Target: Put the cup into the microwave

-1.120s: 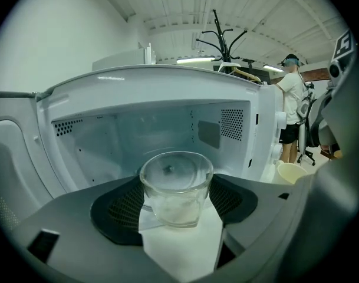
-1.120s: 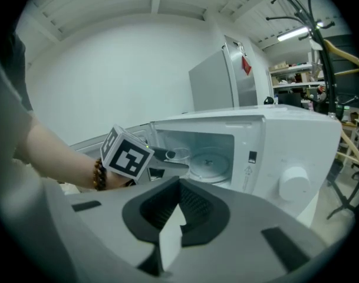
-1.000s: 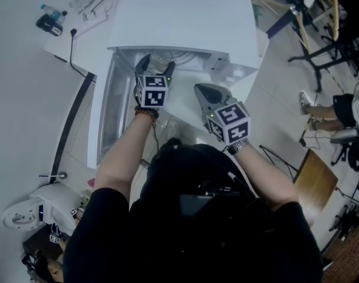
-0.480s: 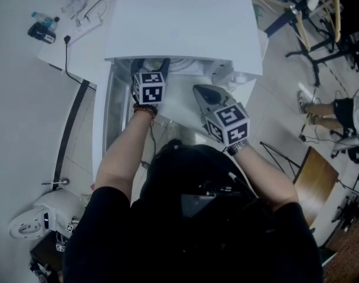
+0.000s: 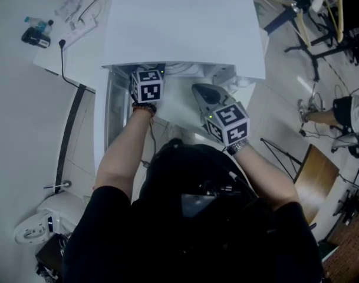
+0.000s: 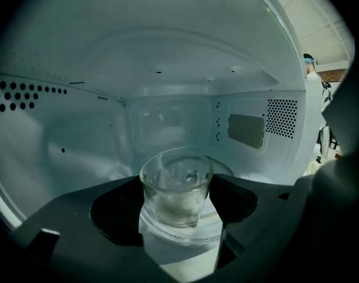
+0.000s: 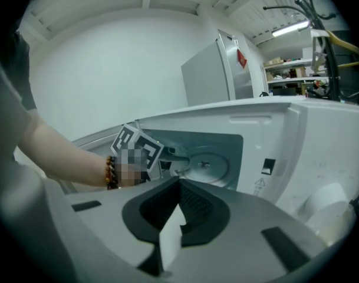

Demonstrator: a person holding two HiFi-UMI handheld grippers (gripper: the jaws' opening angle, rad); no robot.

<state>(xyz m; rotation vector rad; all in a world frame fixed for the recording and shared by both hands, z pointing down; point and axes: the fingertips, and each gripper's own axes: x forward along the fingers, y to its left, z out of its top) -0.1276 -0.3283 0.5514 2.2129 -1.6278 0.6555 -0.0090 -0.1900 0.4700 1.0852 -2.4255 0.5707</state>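
Note:
A clear glass cup [image 6: 177,190] sits between the jaws of my left gripper [image 6: 178,187], which is shut on its sides. Cup and gripper are inside the white microwave's cavity [image 6: 167,117], over the glass turntable [image 6: 210,227]. In the head view only the left gripper's marker cube [image 5: 147,87] shows; its jaws and the cup are hidden under the microwave's top [image 5: 185,28]. My right gripper [image 5: 201,92] is shut and holds nothing. It hovers in front of the opening, right of the left arm. In the right gripper view its jaws [image 7: 178,184] point at the microwave [image 7: 297,158].
The microwave door [image 5: 104,122] stands open at the left. A power strip with cables [image 5: 79,25] and a dark object [image 5: 35,34] lie on the table at the back left. A white device [image 5: 43,217] sits low on the left; stands and a seated person's legs [image 5: 344,111] are at the right.
My left gripper has gone further into the microwave with the cup; its jaws, visible a second ago, are now hidden under the top. The right gripper has hardly shifted.

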